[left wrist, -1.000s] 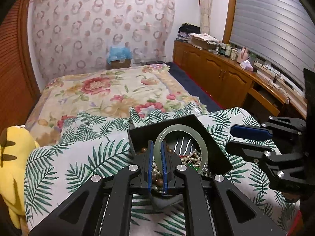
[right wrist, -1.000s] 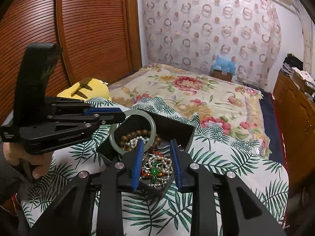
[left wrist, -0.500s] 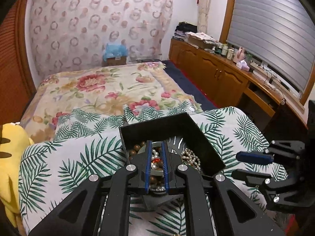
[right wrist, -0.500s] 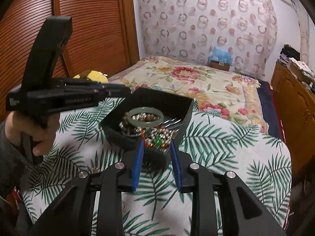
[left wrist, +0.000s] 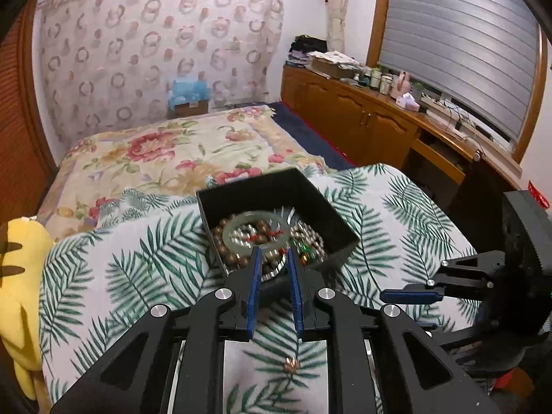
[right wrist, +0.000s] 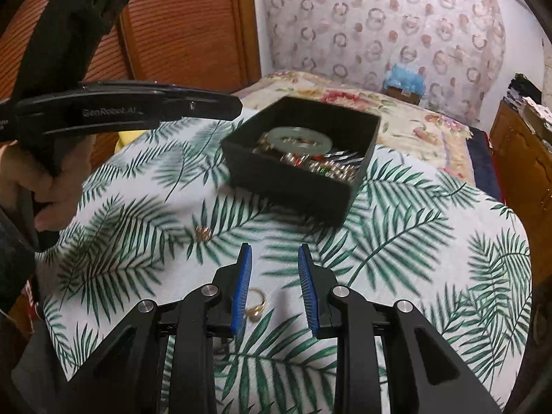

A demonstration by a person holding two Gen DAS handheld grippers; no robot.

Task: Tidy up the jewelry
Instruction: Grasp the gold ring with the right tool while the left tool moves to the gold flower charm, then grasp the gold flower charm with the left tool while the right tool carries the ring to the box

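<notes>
**Loose pieces outside the box: next pick to be set up**

A black box (left wrist: pixel 276 203) sits on the palm-print surface (left wrist: pixel 103 269), at 12 o'clock from the left gripper (left wrist: pixel 272 258) and about 1 o'clock from the right gripper (right wrist: pixel 274 255). The box is filled with beads (left wrist: pixel 227 252) and chains, with a pale green bangle (left wrist: pixel 255 229) lying flat on top. Both pairs of fingers are parted and nothing is held between them. The left fingers are poised just at the box's near wall; the right fingers hang over bare cloth, well short of the box.

Two pieces are seen outside the box: a gold ring (right wrist: pixel 256 307) just beside the right gripper's left finger at 7 o'clock, and a small gold item (right wrist: pixel 203 233) at about 10 o'clock from the right fingers. What seems the same item shows in the left view at 6 o'clock (left wrist: pixel 291 365), between the gripper's arms; its kind cannot be made out.

Judged step: collecting the strays. The ring is best taken by the right gripper, lowered straight with one finger on each side of the band. The cloth should be avoided, since a pinched fold would likely drag the box. The grip should be firm; a thin band may slip. Release is best made low over the box, clear of the bangle.
</notes>
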